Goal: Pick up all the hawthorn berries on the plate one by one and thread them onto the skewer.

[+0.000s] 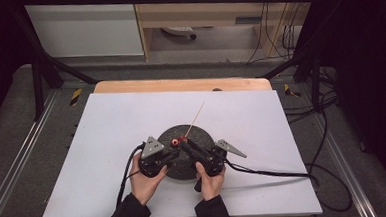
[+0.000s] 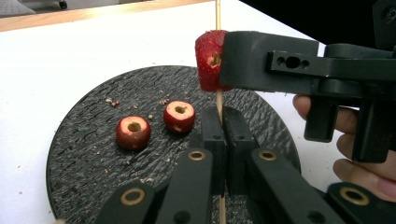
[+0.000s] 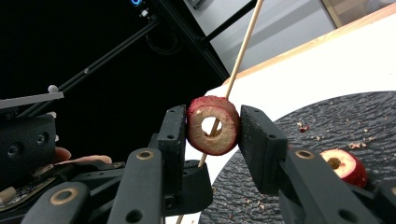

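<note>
A dark round slate plate (image 1: pixel 195 133) lies in the middle of the white table. My left gripper (image 2: pixel 223 116) is shut on the lower end of a thin wooden skewer (image 2: pixel 217 14), which stands up between its jaws. My right gripper (image 3: pixel 212 126) is shut on a cored red fruit (image 3: pixel 213 125), and the skewer (image 3: pixel 243 46) passes through the fruit's hole. In the high view the two grippers (image 1: pixel 176 152) (image 1: pixel 184 142) meet over the plate, with the skewer (image 1: pixel 196 116) slanting away to the far right. Two more cored red fruits (image 2: pixel 133 132) (image 2: pixel 179 115) rest on the plate (image 2: pixel 88 154).
Crumbs of fruit are scattered over the plate. The white board (image 1: pixel 112 128) lies on a wooden table whose far edge (image 1: pixel 179 84) shows behind it. Cables (image 1: pixel 274 173) trail from both grippers across the board, and black frame bars (image 1: pixel 43 66) stand at both sides.
</note>
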Motion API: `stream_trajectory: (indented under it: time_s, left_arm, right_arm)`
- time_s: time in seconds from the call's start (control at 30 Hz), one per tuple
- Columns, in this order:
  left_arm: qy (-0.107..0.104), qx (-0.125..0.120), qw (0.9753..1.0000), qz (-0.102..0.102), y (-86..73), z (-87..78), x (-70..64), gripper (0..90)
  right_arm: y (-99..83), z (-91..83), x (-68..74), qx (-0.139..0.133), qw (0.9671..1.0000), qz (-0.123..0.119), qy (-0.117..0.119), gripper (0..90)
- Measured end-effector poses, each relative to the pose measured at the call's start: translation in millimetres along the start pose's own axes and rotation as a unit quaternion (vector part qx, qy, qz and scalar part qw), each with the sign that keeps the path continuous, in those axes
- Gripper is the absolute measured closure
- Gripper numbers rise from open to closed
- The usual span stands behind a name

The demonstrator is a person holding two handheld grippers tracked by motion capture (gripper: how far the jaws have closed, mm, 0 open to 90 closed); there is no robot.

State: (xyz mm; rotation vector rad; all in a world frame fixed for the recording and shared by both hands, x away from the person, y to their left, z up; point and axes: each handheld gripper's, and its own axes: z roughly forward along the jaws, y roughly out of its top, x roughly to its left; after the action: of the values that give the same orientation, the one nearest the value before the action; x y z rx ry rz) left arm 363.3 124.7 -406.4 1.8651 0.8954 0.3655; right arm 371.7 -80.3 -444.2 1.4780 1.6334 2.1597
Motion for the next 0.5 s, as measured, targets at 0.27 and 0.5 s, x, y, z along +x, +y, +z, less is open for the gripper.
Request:
stream_trajectory:
  time_s: [0.27,0.5]
  left_arm:
    - [-0.001,0.007,0.9999,0.007,-7.8,-12.2,8.3,88.3]
    - [-0.001,0.022,0.9997,0.010,-18.6,-29.4,21.5,88.3]
  right_arm:
    - [6.4,-1.7,-1.2,0.033,0.9987,-0.035,-0.014,37.8]
    - [14.9,-3.1,-4.8,0.093,0.9912,-0.087,-0.036,16.3]
